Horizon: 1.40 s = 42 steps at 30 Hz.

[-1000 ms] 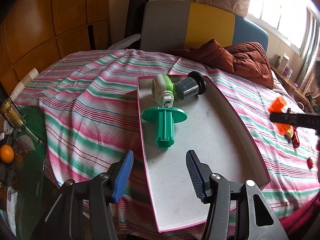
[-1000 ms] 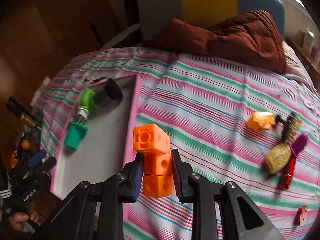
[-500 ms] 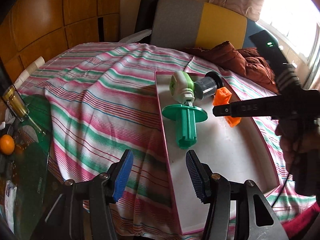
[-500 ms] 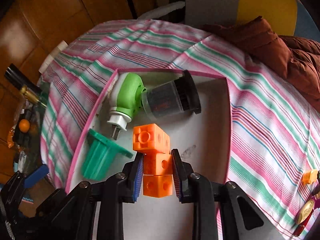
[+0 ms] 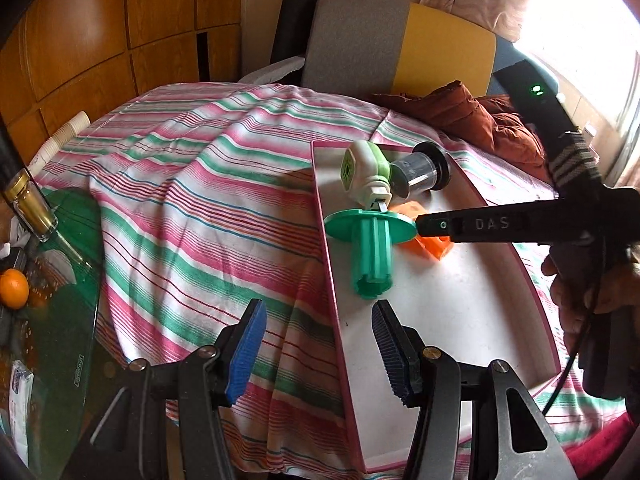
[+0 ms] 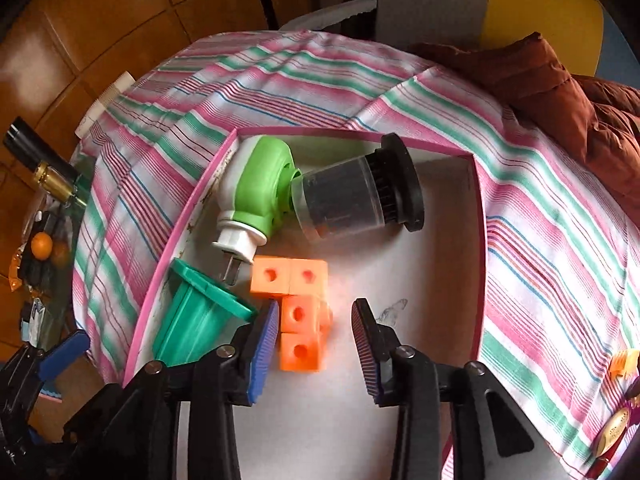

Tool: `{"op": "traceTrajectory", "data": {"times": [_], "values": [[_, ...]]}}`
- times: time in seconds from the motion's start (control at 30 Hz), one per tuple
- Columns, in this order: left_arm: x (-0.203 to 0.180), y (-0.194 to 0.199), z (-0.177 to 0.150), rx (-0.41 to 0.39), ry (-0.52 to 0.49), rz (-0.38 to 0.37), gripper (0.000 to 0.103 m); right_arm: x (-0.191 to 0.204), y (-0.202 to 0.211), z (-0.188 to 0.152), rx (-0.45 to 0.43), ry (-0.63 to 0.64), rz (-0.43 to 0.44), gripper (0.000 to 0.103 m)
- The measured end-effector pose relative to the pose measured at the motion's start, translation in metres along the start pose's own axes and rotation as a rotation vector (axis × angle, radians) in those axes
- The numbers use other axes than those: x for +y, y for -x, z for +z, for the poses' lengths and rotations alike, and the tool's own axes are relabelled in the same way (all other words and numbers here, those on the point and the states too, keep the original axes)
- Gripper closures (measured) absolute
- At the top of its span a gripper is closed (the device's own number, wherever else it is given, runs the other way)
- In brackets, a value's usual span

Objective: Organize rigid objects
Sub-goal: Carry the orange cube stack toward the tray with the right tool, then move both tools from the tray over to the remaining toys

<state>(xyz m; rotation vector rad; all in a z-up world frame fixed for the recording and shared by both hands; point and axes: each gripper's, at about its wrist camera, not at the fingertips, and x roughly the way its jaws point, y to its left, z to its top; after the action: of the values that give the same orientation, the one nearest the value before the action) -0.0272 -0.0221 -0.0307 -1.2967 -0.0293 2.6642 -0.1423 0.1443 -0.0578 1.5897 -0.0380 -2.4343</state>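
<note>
An orange block cluster [image 6: 298, 312] [image 5: 430, 246] lies on the floor of the white, pink-rimmed tray [image 6: 478, 208] [image 5: 460, 300]. My right gripper [image 6: 316, 308] hangs over the cluster with its jaws opening; the blocks sit between the pads, which no longer press them. In the left wrist view one of its fingers [image 5: 480, 224] reaches in from the right. Beside the blocks lie a green-and-white plug device [image 6: 260, 192] [image 5: 364, 168], a dark cylinder with a black cap [image 6: 348, 204] and a teal flanged piece [image 6: 196, 312] [image 5: 372, 256]. My left gripper [image 5: 319, 305] stands open astride the tray's near left wall.
The tray rests on a striped cloth [image 5: 200, 208]. A brown jacket [image 6: 580, 112] lies at the back right before a grey-and-yellow chair [image 5: 400, 40]. Small items, one an orange piece [image 6: 624, 360], lie on the cloth at right. A glass table holding an orange fruit [image 5: 14, 288] and a bottle [image 5: 30, 208] stands at left.
My right gripper carried the orange blocks from over the cloth to the tray, then its jaws parted and the blocks came to rest on the tray floor. The left gripper stayed open.
</note>
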Motion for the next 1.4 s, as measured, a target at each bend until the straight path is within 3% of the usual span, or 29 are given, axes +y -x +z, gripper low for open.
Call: {"op": "traceTrajectory", "data": {"times": [0.17,0.5,1.4], "values": [[-0.004,0.005,0.000,-0.008,-0.015,0.001,0.047,0.001,0.024,-0.011,-0.055,-0.006,0.004,0.064],[-0.019,0.020,0.002,-0.040,-0.064,0.000,0.047,-0.019,0.074,-0.047,-0.148,-0.016,-0.076,0.064],[-0.090,0.024,-0.007,-0.010,-0.256,-0.035,0.047,-0.204,0.158,-0.138,-0.278,-0.414,-0.330,0.063]]}}
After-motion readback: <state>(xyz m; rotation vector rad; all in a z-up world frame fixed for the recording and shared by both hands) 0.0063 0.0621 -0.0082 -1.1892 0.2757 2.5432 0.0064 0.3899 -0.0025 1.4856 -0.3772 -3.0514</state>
